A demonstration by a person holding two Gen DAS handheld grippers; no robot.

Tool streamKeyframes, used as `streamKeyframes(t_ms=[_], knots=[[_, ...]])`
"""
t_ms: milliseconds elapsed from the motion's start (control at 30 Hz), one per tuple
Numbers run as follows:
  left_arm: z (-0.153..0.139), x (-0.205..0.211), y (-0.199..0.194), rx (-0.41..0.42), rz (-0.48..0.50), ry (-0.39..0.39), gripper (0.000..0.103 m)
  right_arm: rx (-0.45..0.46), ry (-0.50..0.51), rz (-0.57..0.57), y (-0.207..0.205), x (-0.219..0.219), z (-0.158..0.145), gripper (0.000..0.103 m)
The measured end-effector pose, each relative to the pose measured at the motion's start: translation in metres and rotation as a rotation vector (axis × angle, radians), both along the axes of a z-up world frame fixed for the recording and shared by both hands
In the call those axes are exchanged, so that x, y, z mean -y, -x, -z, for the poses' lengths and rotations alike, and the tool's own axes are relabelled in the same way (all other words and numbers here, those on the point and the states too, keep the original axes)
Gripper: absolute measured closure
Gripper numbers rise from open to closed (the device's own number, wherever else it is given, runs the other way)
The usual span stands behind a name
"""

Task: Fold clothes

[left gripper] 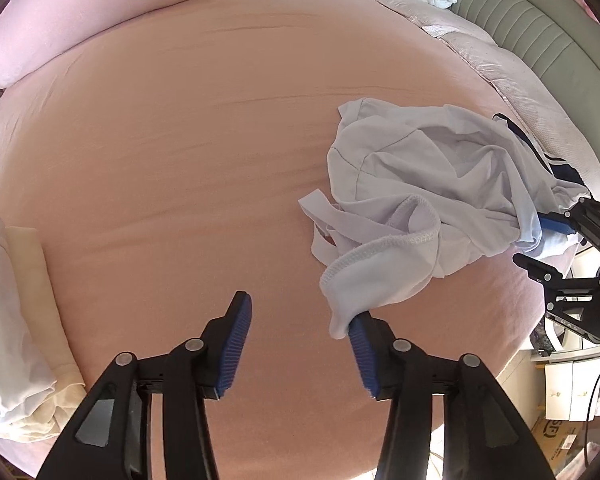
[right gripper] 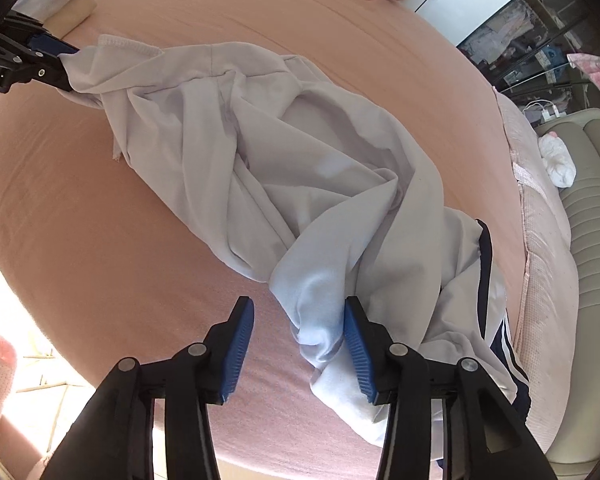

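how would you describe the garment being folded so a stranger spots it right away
On the big pink bed sheet, look right of centre for the crumpled pale blue-white garment. Unlike the neat cream stack at the bed's left edge, it is rumpled and has navy stripes.

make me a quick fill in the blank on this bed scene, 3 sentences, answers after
1. The crumpled pale garment lies on a ____ bedsheet.
2. Both the left gripper and the right gripper have their jaws ____.
3. The stripes along the garment's edge are dark ____.

Missing words: pink; open; navy
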State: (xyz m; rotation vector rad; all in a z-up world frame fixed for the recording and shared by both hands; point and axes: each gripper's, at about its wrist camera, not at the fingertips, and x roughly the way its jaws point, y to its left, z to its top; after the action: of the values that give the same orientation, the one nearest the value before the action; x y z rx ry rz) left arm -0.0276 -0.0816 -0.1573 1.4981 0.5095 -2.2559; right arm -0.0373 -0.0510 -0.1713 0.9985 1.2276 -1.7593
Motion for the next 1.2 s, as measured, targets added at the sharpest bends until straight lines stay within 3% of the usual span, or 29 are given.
streamKeyframes(t_ms=[233,400,567,833,1033,1200], knots=[[-0.013,-0.004,-0.008,-0.004,0.038,0.038,0.052,0.120,0.072,0.058,-0.002,0.011,-0.014,0.056],[-0.012,-0.015,0.002,-0.006,0.065,0.017,0.052,0.205,0.136,0.111,0.000,0.013,-0.025,0.056],[-0.012,-0.031,0.023,-0.006,0.116,0.000,0.052,0.214,0.141,0.116,0.002,0.016,-0.025,0.053],[-0.012,-0.053,0.052,0.002,0.189,0.056,0.051,0.230,0.141,0.105,0.024,0.025,-0.017,0.053],[0.009,-0.054,0.070,0.072,0.178,0.095,0.051,0.266,0.172,0.145,0.030,0.027,-0.016,0.052],[0.016,-0.045,0.071,0.070,0.135,0.108,0.051,0.274,0.181,0.143,0.030,0.037,-0.009,0.052]])
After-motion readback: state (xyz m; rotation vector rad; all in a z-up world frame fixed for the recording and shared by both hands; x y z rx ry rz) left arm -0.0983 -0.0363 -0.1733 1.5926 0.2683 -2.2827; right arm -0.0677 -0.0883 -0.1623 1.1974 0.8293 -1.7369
